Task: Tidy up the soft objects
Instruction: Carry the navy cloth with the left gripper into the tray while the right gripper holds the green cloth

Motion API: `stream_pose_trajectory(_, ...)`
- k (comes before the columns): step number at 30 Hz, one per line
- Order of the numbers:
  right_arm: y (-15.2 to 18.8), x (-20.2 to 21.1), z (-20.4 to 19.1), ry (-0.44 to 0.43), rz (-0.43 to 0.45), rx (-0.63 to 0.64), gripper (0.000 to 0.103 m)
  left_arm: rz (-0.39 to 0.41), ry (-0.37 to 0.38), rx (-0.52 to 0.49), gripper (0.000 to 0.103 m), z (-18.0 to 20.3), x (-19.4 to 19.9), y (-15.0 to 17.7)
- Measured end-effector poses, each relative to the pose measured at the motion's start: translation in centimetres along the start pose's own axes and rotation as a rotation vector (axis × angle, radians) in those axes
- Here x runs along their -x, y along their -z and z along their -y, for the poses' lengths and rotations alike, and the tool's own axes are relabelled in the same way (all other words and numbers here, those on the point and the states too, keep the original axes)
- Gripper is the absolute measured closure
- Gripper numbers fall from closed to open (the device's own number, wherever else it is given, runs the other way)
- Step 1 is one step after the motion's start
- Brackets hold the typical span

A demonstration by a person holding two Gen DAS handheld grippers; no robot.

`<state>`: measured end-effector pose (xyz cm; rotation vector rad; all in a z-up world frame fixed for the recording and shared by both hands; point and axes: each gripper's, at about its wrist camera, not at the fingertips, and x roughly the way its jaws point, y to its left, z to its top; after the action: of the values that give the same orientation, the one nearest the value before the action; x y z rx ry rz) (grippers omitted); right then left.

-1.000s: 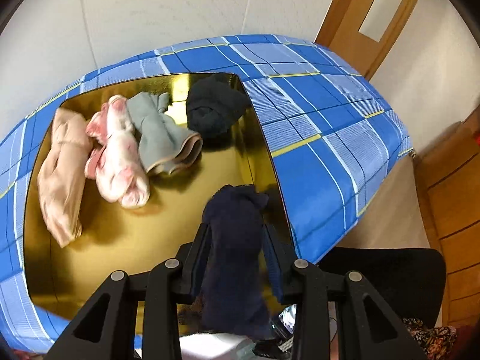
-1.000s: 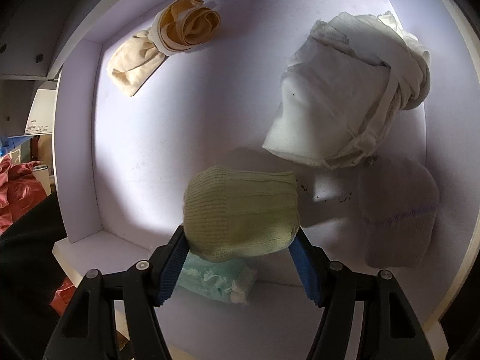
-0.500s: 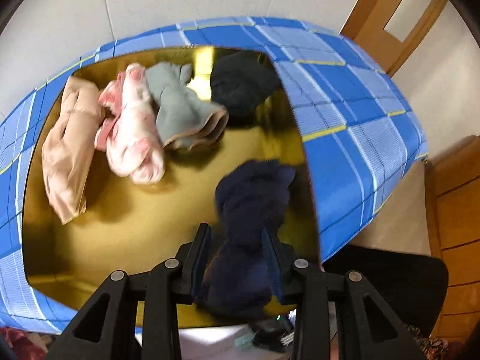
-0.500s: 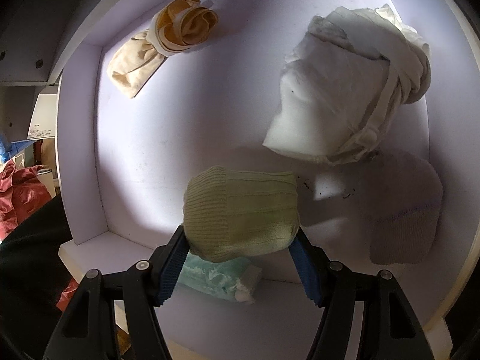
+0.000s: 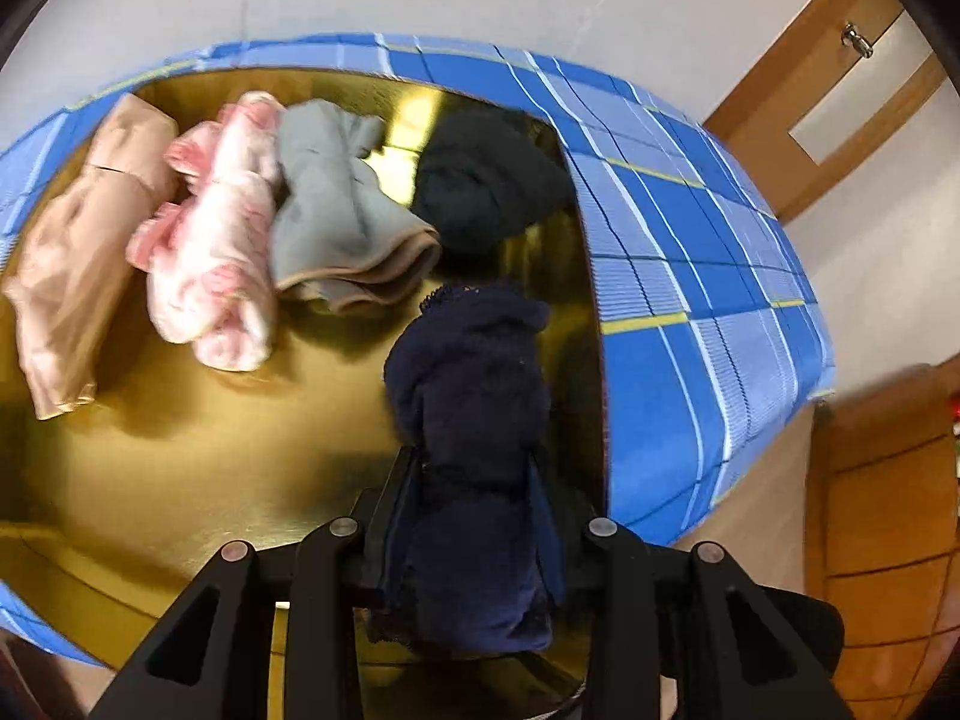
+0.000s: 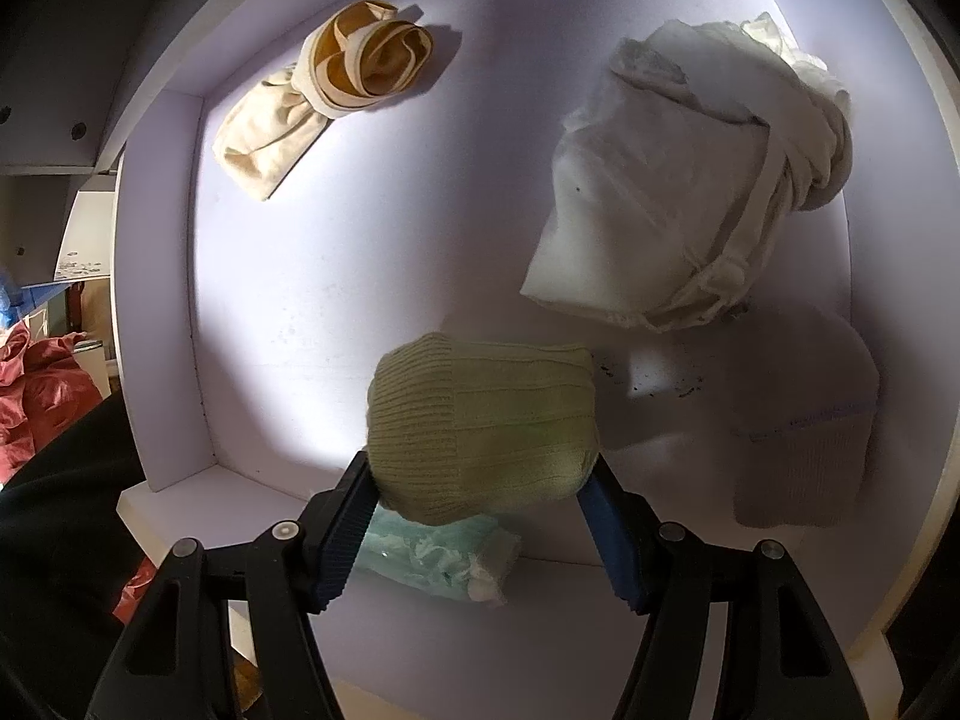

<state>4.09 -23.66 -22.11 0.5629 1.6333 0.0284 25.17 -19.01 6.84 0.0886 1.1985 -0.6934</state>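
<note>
Blue plaid bedding (image 5: 690,276) is seen spread under a gold tray (image 5: 180,480), which fills most of the left wrist view. Four rolled garments are lined up along the tray's far side: a beige one (image 5: 72,276) at nine o'clock, a pink one (image 5: 210,264) beside it, a grey one (image 5: 336,222) next, and a black bundle (image 5: 486,180) at twelve o'clock. A navy lace garment (image 5: 474,456) is kept between the pads of the left tongs (image 5: 471,516), whose jaws are opening; its upper end is seen over the tray at the right edge.

A pale lilac shelf (image 6: 360,252) is shown in the right wrist view. A white bundle (image 6: 690,192) is placed at two o'clock, a cream and yellow roll (image 6: 324,90) at eleven o'clock, and a lilac knit piece (image 6: 804,438) at four o'clock. A green knit roll (image 6: 480,432) is gripped by the right tongs (image 6: 480,480), above a mint item (image 6: 432,552) lying on the shelf.
</note>
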Motion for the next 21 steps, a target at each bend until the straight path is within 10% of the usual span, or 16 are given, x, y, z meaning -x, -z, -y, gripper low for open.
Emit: stream_pose_trajectory(21,0.3,0.6,-0.8,0.042,0.037,0.015,0.036,0.2,-0.28,-0.105,0.061,-1.6,7.8,8.5)
